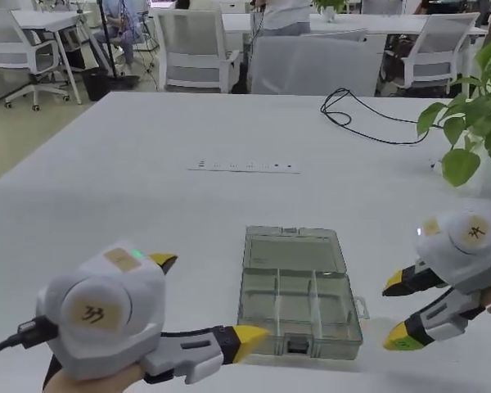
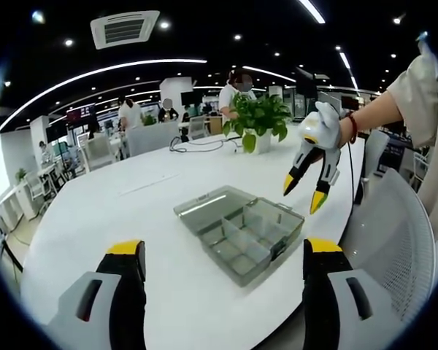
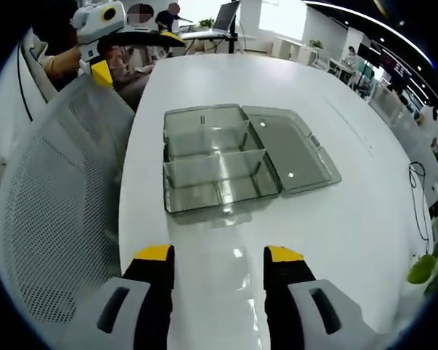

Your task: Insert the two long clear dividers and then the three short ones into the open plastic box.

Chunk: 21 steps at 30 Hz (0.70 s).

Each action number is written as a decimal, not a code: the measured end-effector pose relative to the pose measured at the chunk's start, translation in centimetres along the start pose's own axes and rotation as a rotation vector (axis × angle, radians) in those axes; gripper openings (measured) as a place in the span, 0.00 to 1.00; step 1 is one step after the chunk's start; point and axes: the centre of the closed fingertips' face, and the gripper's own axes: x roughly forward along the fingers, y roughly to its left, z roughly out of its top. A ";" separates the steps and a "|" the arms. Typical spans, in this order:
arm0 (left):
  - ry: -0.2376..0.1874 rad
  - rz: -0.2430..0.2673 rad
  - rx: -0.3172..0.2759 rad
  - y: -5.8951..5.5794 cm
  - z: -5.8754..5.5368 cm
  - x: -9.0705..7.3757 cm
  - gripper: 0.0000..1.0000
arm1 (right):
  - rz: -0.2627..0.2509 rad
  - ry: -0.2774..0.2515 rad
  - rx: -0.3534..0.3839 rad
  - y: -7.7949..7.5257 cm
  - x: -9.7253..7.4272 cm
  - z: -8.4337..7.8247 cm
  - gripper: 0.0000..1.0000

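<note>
- The open plastic box (image 1: 301,347) sits on the table (image 1: 147,180), with its lid (image 1: 295,250) lying flat on the far side of the box.
- Clear dividers (image 1: 277,299) already cross the inside of the box and split it into compartments. I can't count them for certain, and I see no loose ones around the box.
- I judge the inserting done, or nearly so. My next move would be a check that each divider is pressed fully down in its slots.
- The left hand-held gripper (image 1: 209,299) hangs just left of the box, jaws spread and holding nothing.
- The right hand-held gripper (image 1: 395,311) hovers right of the box, apart from it, jaws also spread and empty.
- The box's front wall is close to the table's near edge, with a mesh chair (image 3: 55,211) just beyond it, so any downward push must not slide the box my way.
- Beyond the lid the table is open; a power strip (image 1: 244,166), a black cable (image 1: 362,115) and a potted plant (image 1: 473,123) all stand well away from the box.
</note>
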 end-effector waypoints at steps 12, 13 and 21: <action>0.013 0.027 0.000 0.2 -0.1 -0.3 0.89 | 0.045 0.152 -0.118 -0.2 1.3 -4.1 0.44; 0.014 0.027 0.000 0.2 -0.2 -0.3 0.89 | 0.046 0.153 -0.119 -0.2 1.2 -4.1 0.43; 0.017 0.030 0.000 0.2 -0.2 -0.5 0.86 | 0.069 0.169 -0.114 -0.1 1.3 -4.5 0.38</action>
